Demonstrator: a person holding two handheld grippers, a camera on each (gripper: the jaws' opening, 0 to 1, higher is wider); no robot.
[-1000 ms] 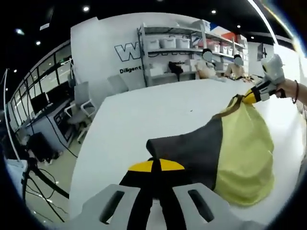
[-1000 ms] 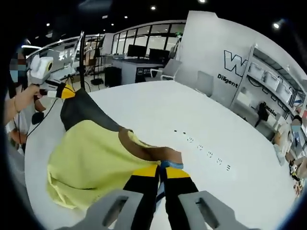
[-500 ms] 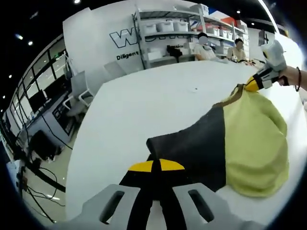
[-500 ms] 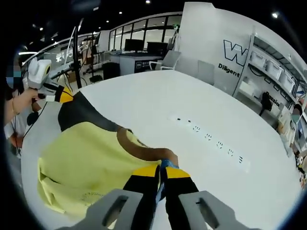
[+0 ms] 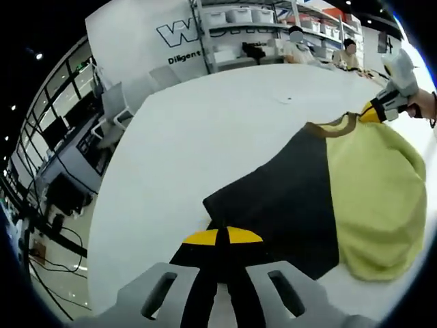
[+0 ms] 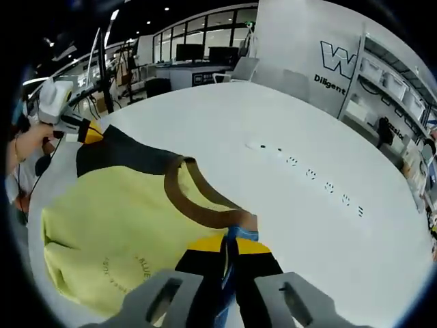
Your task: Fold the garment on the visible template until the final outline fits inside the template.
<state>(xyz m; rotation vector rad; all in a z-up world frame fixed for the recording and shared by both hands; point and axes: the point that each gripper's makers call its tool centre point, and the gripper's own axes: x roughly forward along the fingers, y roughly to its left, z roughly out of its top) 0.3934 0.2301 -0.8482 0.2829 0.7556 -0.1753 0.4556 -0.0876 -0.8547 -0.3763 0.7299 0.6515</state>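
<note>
A: Status? Left first.

B: Left gripper has its jaws closed on the dark shoulder corner of the garment. Right gripper is pinched shut on the brown collar edge, with a blue label caught in the bite. The shirt is stretched between the two and draped on the white table, yellow body sagging toward the near edge.

A: Which step?

B: Looks like spread and lay flat, ahead of any fold. Nothing is folded yet, by my read.

A: Next move?

B: Probably lower both corners together, keep the shoulder line taut, flatten the yellow panel, then release. Needs even tension or the hem bunches.

A: Template?

B: Can't make one out. The small dark marks in a row on the table could be reference marks, too small to tell.

A: Anything else unclear?

B: Lower hem and far sleeve are cut off at the edge of both views. The print on the chest is only partly legible. Whether the cloth is fully down or partly lifted, can't tell.
</note>
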